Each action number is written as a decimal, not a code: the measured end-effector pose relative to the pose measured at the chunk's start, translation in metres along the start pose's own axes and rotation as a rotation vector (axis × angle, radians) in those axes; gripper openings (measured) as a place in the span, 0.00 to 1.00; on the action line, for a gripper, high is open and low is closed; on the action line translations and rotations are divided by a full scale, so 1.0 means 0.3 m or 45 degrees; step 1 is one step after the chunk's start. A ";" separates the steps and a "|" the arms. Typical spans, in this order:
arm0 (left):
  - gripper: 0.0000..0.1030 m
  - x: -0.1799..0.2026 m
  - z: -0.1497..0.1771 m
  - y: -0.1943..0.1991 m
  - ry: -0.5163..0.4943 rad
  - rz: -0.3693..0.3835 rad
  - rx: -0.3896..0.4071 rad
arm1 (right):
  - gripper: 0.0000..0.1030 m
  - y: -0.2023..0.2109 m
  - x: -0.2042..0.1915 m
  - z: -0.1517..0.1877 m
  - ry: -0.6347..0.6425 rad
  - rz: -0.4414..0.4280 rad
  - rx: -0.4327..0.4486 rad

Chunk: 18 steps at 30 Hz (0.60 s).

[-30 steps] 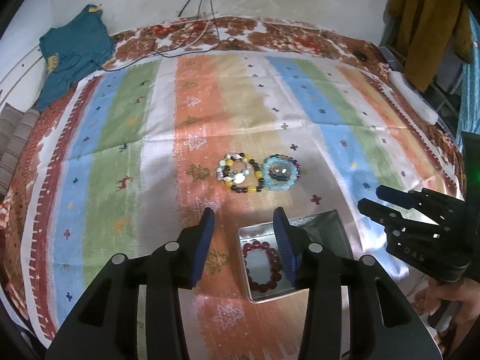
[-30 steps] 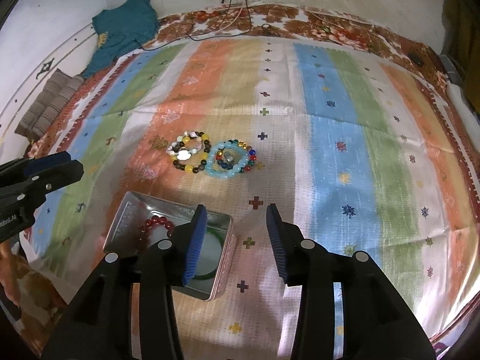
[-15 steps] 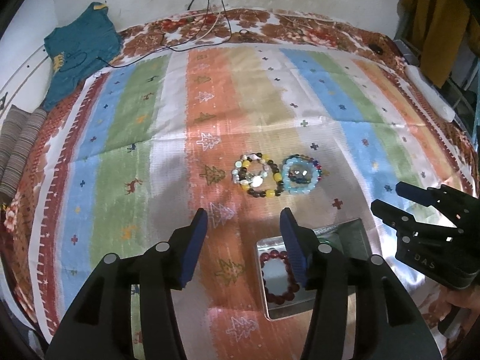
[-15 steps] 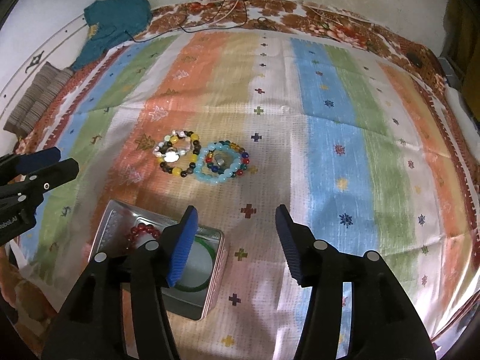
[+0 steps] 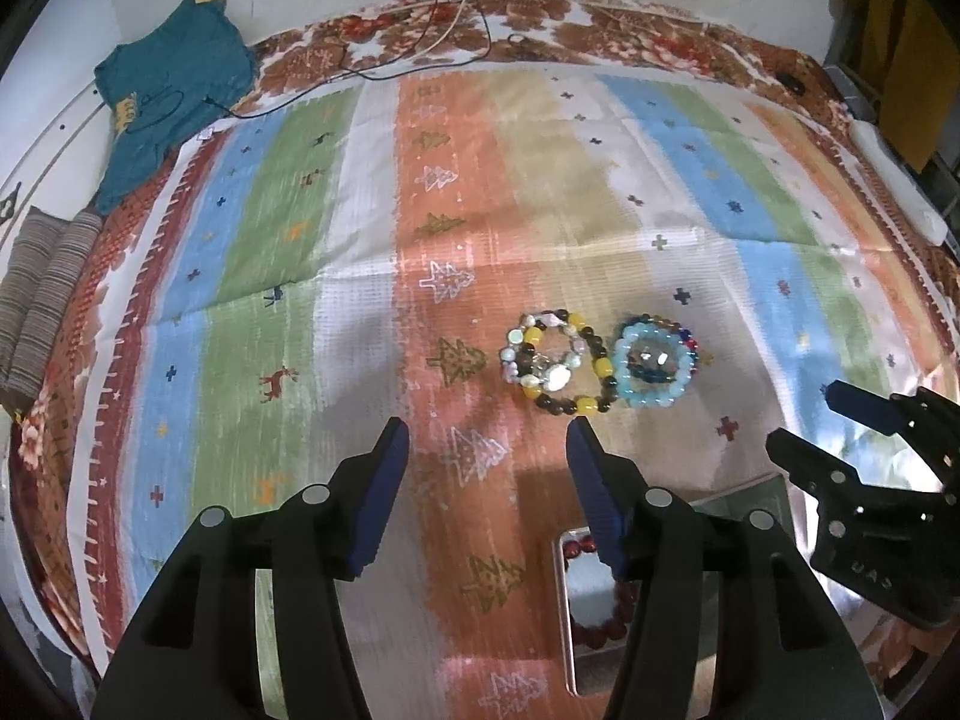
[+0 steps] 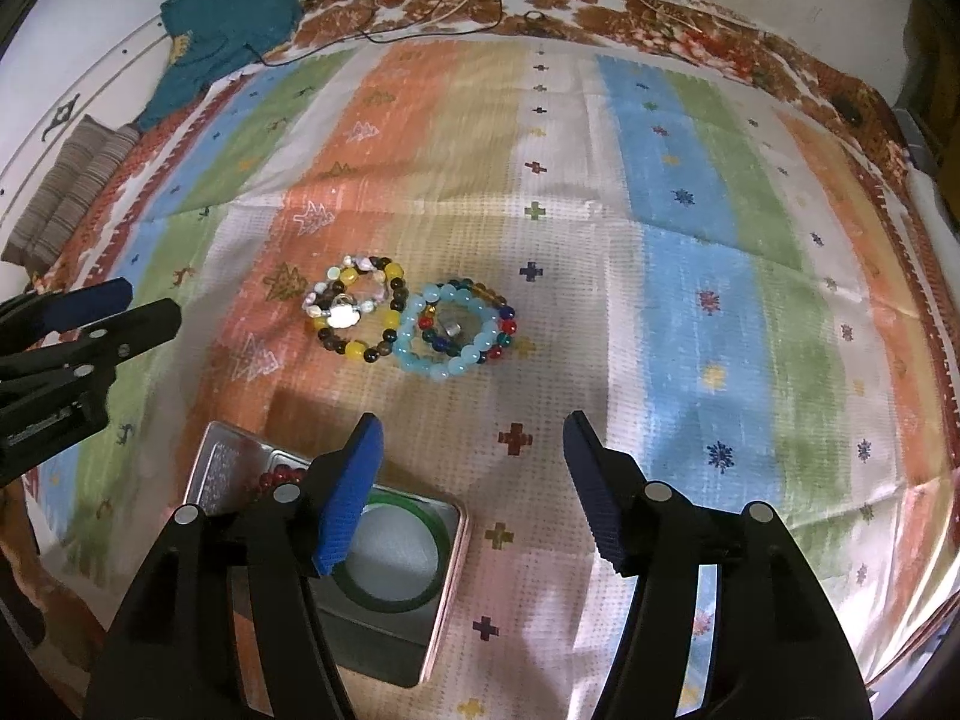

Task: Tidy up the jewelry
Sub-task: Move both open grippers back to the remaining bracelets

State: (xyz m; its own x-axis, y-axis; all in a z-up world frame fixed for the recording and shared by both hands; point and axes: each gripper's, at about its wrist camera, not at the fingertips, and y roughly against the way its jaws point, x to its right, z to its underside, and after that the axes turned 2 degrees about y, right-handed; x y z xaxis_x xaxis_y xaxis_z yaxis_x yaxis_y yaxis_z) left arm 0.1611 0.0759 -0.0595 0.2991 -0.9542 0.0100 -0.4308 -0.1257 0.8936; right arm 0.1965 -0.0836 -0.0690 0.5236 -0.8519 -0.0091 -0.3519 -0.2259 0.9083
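Two heaps of beaded bracelets, a yellow-and-dark heap (image 6: 359,315) touching a pale blue heap (image 6: 456,330), lie mid-way on the striped cloth (image 6: 678,240). Nearer the cameras, a metal tin (image 6: 447,576) holds a red bead bracelet (image 5: 600,630) and a green bangle (image 6: 420,594). The left gripper (image 5: 487,489) and right gripper (image 6: 471,489) hover empty, jaws spreading apart.

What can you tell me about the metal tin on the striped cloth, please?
The metal tin is a shallow rectangular box of shiny silvery metal with a pinkish rim, open, lying flat on the striped cloth. A divider splits it in two: a green bangle lies in one compartment, a dark red bead bracelet in the other. Neither tongs touch it.
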 end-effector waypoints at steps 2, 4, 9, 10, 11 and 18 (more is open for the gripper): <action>0.54 0.000 -0.010 -0.017 -0.002 -0.007 -0.010 | 0.60 -0.013 0.000 -0.005 -0.005 -0.001 -0.011; 0.54 -0.001 -0.020 -0.034 -0.004 -0.014 -0.020 | 0.60 -0.029 0.000 -0.011 -0.011 0.002 -0.027; 0.55 0.010 -0.038 -0.058 -0.020 -0.024 -0.030 | 0.60 -0.063 0.002 -0.027 -0.026 0.000 -0.054; 0.55 0.012 -0.041 -0.060 -0.024 -0.023 -0.030 | 0.60 -0.069 0.002 -0.030 -0.027 0.001 -0.059; 0.56 0.015 -0.044 -0.063 -0.029 -0.022 -0.030 | 0.60 -0.076 0.000 -0.034 -0.025 0.004 -0.065; 0.56 0.013 -0.093 -0.088 -0.018 -0.010 -0.022 | 0.60 -0.120 -0.011 -0.054 -0.017 0.020 -0.103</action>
State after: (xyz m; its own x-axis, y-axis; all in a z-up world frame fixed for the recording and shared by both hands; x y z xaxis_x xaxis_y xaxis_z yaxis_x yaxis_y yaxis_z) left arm 0.1973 0.0832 -0.0704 0.2901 -0.9570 -0.0037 -0.4138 -0.1289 0.9012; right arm 0.2200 -0.0650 -0.0949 0.5080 -0.8613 0.0007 -0.2958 -0.1736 0.9393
